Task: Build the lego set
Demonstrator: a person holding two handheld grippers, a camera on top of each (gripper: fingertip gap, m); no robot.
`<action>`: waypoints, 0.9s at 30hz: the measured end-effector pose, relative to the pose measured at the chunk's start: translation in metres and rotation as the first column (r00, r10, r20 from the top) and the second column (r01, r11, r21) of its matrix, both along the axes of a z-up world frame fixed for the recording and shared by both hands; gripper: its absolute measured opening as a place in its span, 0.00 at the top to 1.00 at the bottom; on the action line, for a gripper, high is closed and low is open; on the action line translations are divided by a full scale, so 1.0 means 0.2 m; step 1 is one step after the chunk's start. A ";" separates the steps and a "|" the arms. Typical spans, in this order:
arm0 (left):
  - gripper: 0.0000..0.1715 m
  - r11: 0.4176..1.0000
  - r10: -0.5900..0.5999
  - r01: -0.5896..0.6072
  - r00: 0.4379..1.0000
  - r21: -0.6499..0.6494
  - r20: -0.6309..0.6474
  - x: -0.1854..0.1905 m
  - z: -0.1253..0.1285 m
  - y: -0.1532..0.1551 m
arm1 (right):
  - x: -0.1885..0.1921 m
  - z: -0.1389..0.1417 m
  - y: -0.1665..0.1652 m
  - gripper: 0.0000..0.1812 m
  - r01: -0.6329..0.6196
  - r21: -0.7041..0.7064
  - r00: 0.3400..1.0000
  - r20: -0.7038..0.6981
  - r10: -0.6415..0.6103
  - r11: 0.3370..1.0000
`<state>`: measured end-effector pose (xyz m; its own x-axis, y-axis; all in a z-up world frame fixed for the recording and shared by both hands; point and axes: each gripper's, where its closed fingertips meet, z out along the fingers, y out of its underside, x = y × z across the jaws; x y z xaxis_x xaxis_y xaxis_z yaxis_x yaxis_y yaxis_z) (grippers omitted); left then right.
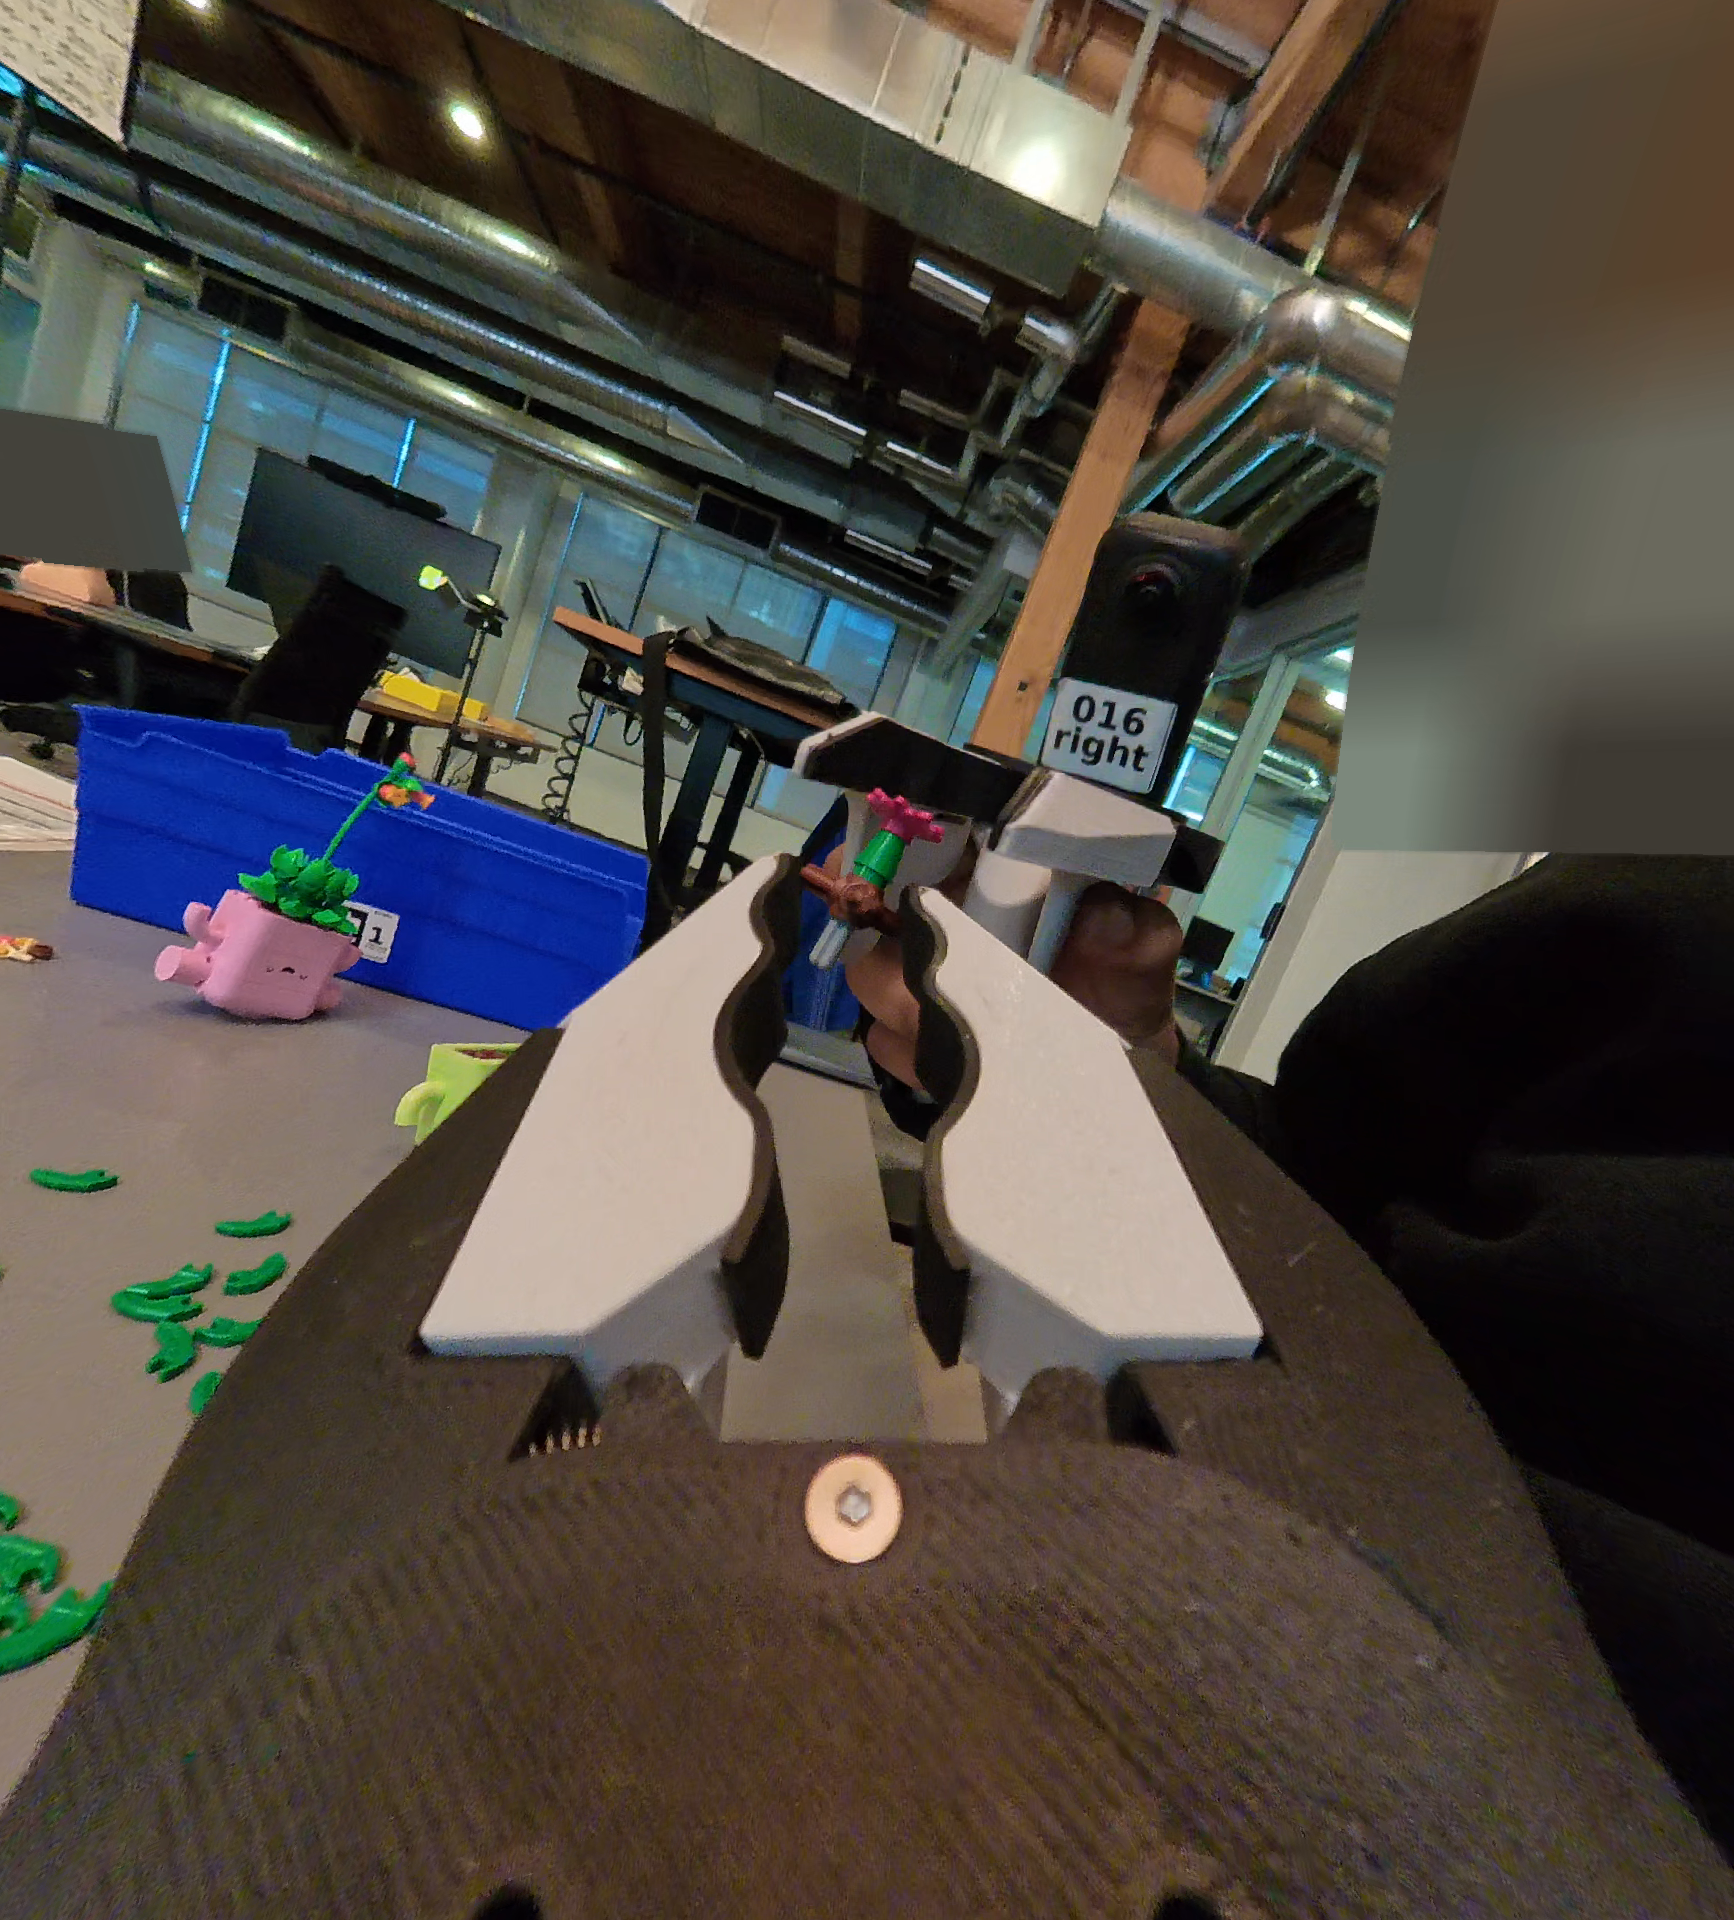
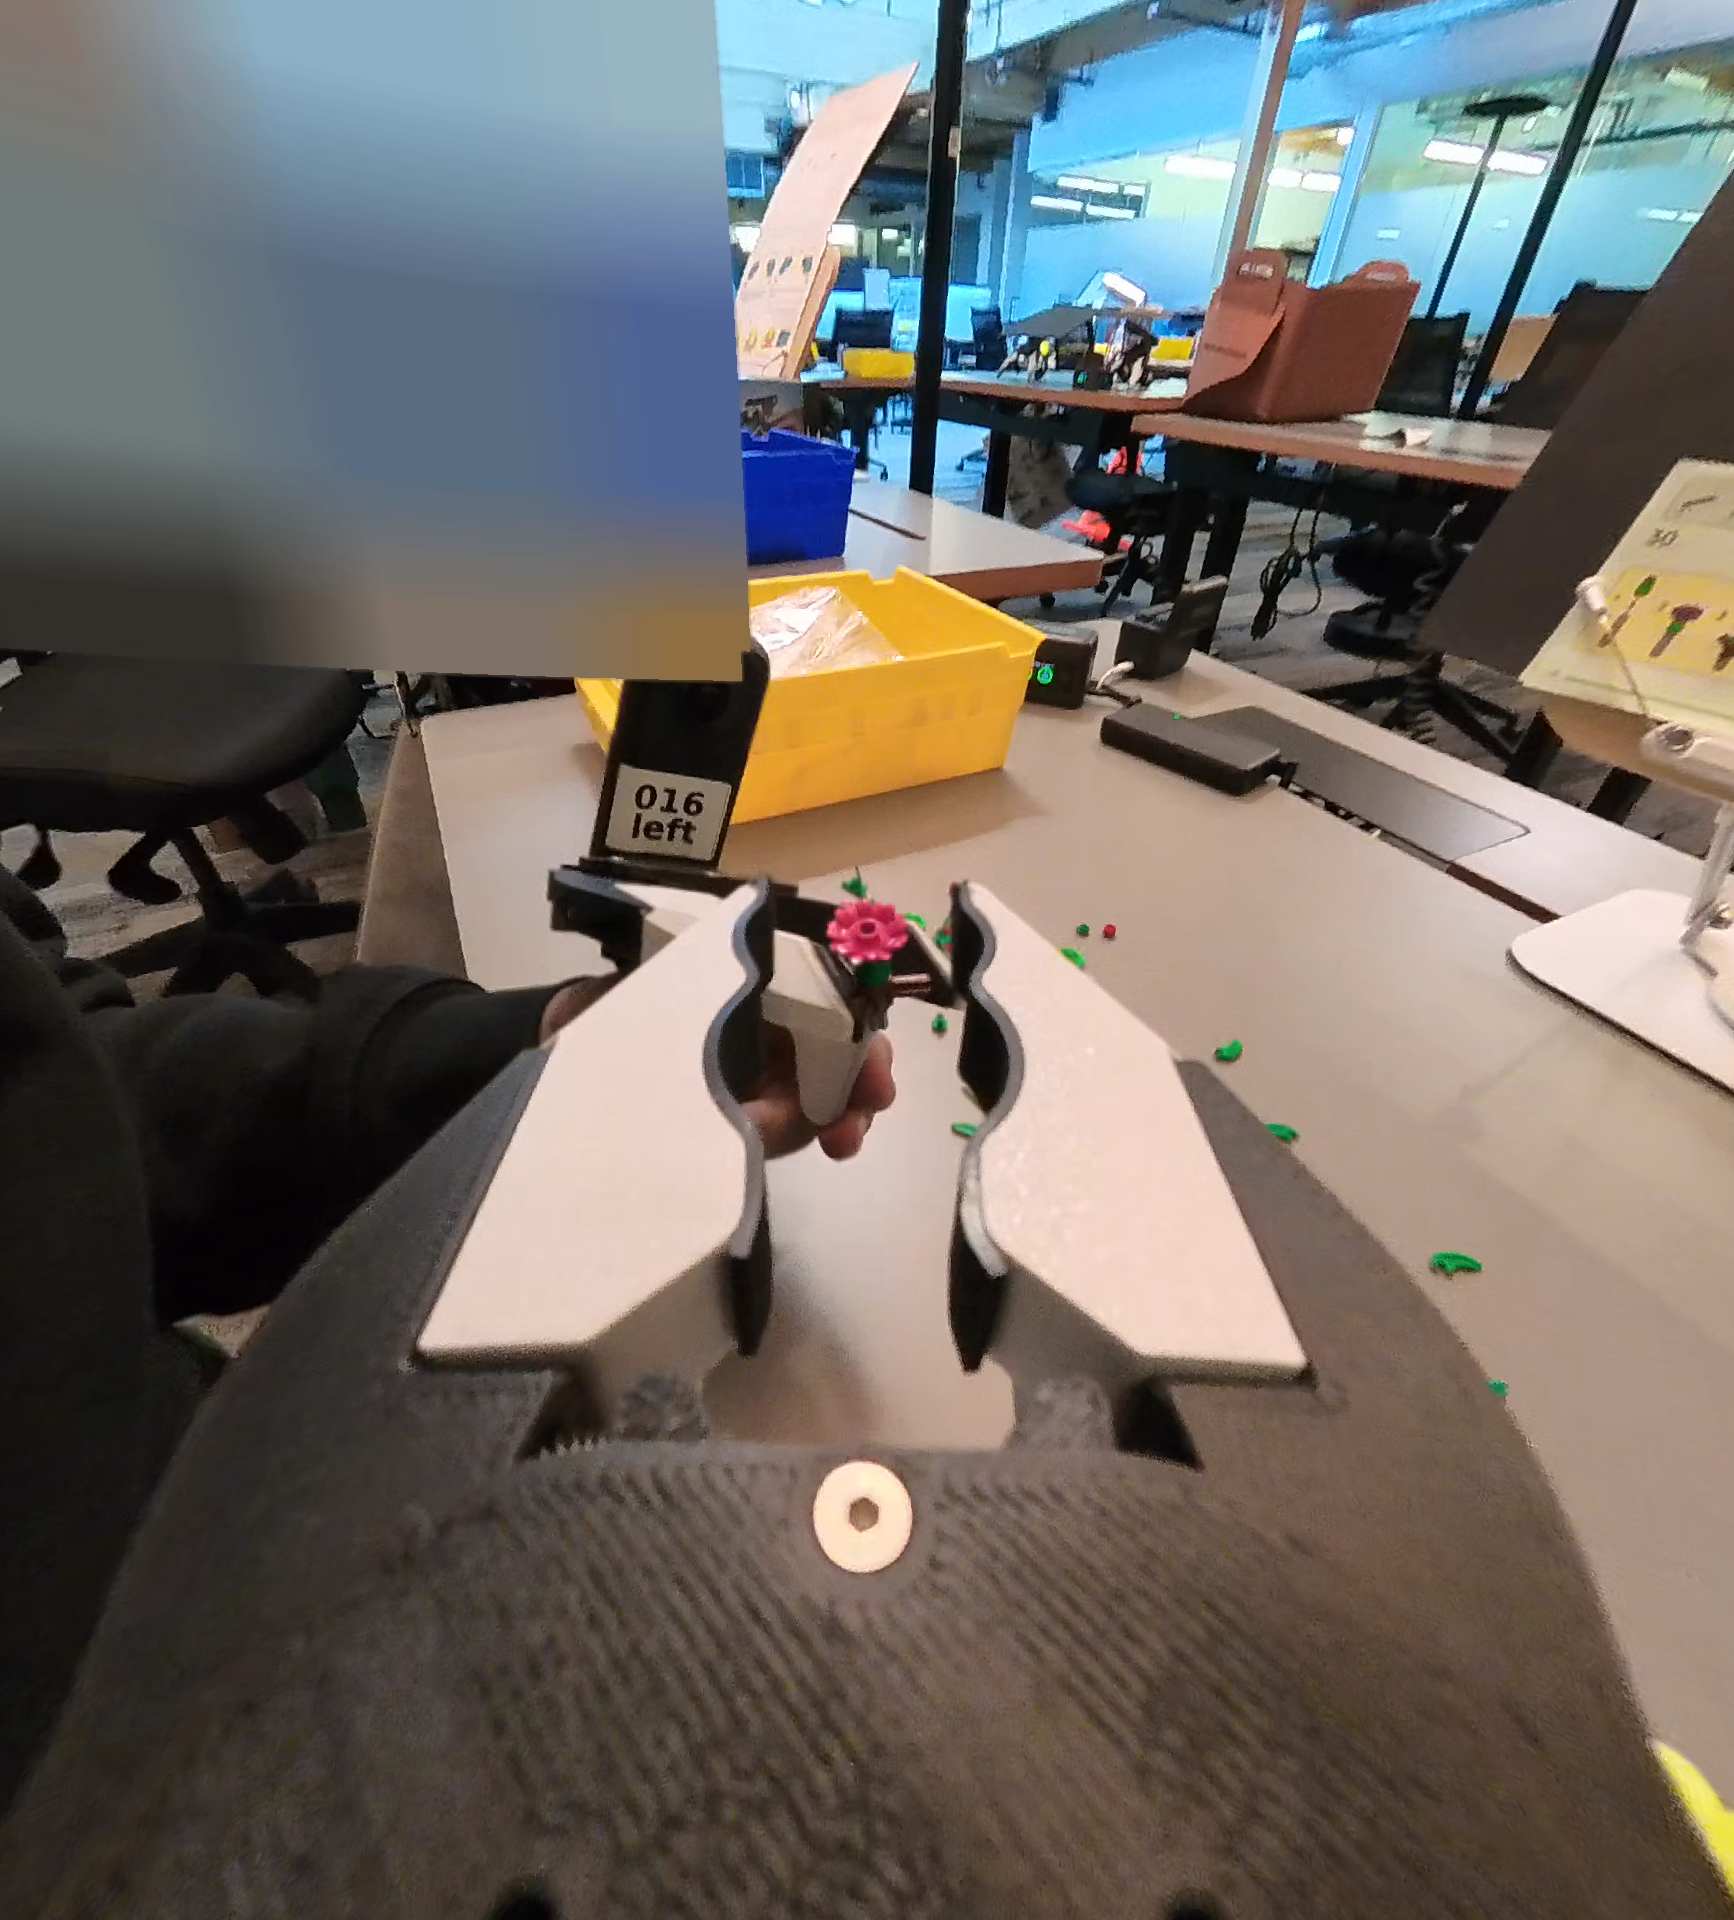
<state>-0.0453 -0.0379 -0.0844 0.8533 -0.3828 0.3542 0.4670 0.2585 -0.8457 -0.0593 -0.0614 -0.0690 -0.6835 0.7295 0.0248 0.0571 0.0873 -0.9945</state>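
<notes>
A small flower piece [image 1: 878, 852] has a pink bloom, a green stem and a brown branch. My left gripper [image 1: 847, 883] is shut on it at the brown branch and holds it up above the table. In the right wrist view the same flower piece [image 2: 868, 930] sits between the tips of my right gripper [image 2: 863, 896], which is open and does not touch it. The two grippers face each other, tip to tip. A pink pot [image 1: 260, 956] with green leaves and a tall flower stalk lies tilted on the grey table [image 1: 115, 1091].
A blue bin [image 1: 343, 831] stands behind the pink pot, and a lime green pot [image 1: 458, 1081] is by my left finger. Several green leaf pieces [image 1: 177, 1309] lie scattered. A yellow bin [image 2: 842, 717], a black adapter [image 2: 1195, 743] and an instruction booklet [image 2: 1694, 603] on a white stand [image 2: 1673, 987] are on the table. Less than 4 cm separates the two grippers' tips. Left tips and right tips are each some 35 cm from the pink pot [image 1: 260, 956].
</notes>
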 end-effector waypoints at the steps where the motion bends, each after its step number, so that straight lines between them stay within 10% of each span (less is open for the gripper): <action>1: 0.91 1.000 0.003 -0.003 1.000 -0.009 -0.005 0.00 -0.01 0.01 | 0.00 -0.02 0.00 0.83 0.001 0.017 1.000 0.008 -0.001 1.000; 27: 0.91 0.999 -0.034 0.034 0.999 0.003 0.039 -0.01 -0.02 -0.01 | -0.01 0.00 0.13 0.93 -0.051 -0.324 0.987 0.126 0.096 0.945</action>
<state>-0.0466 -0.0397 -0.0877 0.8256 -0.4119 0.3856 0.5077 0.2441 -0.8262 -0.0611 -0.0350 -0.0693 -0.7156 0.6311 -0.2994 0.2011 -0.2243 -0.9535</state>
